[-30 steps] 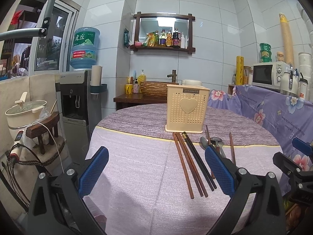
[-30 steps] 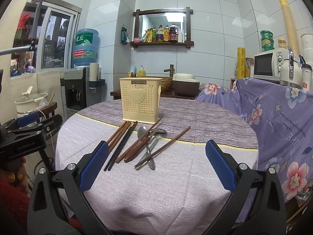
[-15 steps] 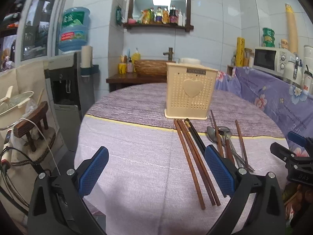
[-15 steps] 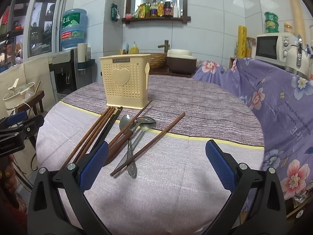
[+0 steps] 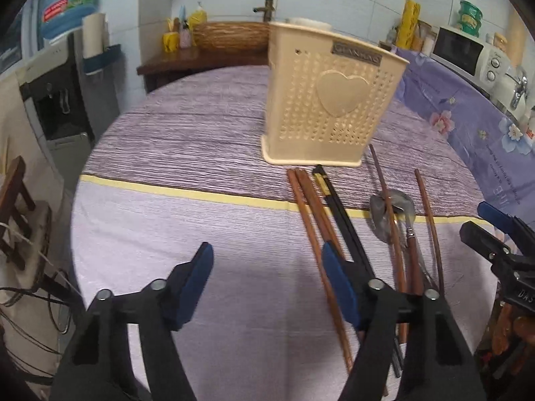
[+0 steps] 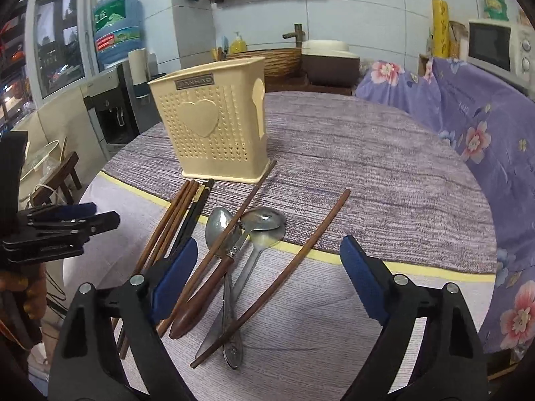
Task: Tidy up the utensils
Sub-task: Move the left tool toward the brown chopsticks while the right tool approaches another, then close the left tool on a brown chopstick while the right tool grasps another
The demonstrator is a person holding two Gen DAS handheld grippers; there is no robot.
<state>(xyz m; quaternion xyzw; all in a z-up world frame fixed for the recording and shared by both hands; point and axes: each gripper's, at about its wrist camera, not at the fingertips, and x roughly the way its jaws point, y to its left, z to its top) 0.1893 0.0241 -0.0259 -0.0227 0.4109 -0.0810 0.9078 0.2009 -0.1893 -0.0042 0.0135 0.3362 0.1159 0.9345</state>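
Both grippers have come forward and tipped down over the table (image 5: pixel 174 220) since the earlier frames, so the utensils now fill the lower part of each view. The left gripper (image 5: pixel 267 284) has just been closing its jaws; they stand partly open, gripping nothing, its right finger over the brown chopsticks (image 5: pixel 309 214). The right gripper (image 6: pixel 267 274) has also just narrowed slightly, remains wide, and holds nothing; the spoons (image 6: pixel 247 230) and a chopstick lie between its fingers, untouched as far as can be seen.

Judgement: the approach is done and the first pick is at hand; nothing is sorted yet.

Containers: one cream holder (image 6: pixel 214 127) stands upright on the darker cloth band. Its interior cannot be seen from either view; nothing shows above its rim. All utensils lie flat on the cloth just in front of the holder: brown chopsticks and a black pair (image 5: pixel 337 207) side by side, spoons crossed by a chopstick, and one chopstick (image 6: pixel 294 260) apart.
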